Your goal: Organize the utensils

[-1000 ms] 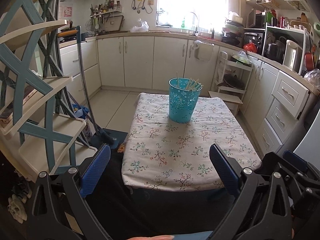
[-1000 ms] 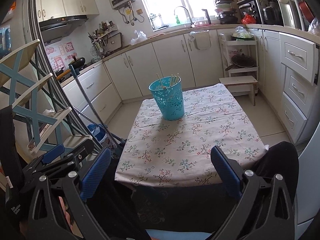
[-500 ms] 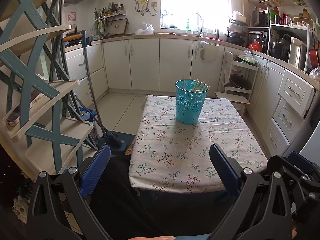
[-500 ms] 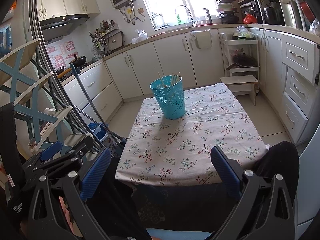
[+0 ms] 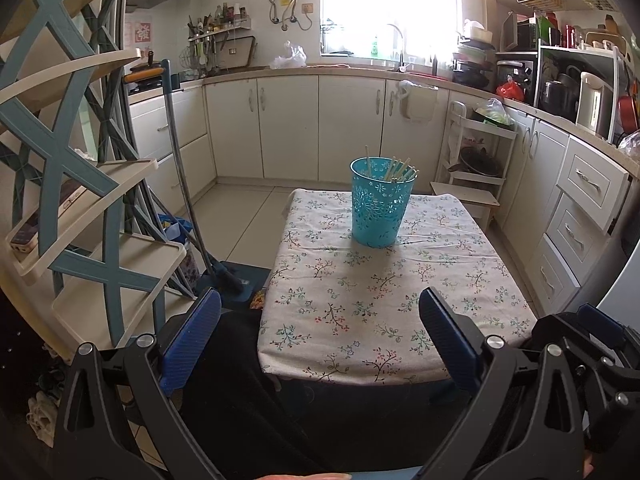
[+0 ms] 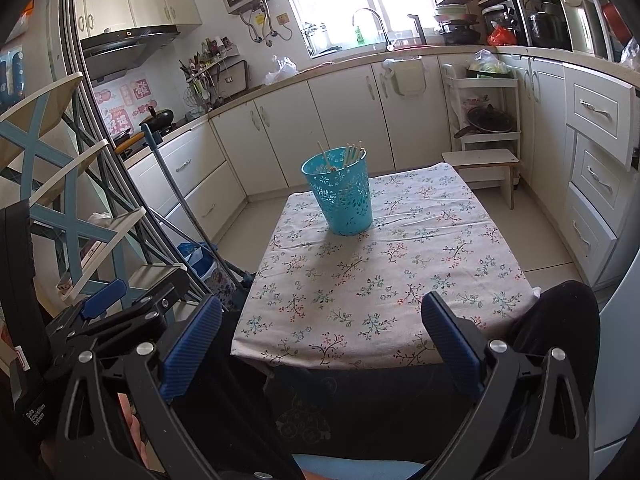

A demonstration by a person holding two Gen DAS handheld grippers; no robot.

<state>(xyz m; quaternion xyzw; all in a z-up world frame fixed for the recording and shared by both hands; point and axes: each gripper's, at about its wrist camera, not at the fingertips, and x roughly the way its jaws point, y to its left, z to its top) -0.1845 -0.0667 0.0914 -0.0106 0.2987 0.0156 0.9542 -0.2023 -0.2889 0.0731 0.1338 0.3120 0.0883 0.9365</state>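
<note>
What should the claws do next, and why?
Probably move one open claw, say the right claw, forward toward the perforated teal plastic basket. Both it and the left claw are empty and back at the table's near edge, far from the pale chopsticks standing inside.

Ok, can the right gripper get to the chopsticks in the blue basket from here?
Probably yes. The right gripper is open and empty, and only bare tablecloth lies between it and the blue basket, where the chopsticks stick up.

Turquoise basket point(image 5: 378, 210) with cut-out flowers; white tablecloth point(image 5: 384, 300), floral sprigs; blue fingers point(image 5: 192, 336).
</note>
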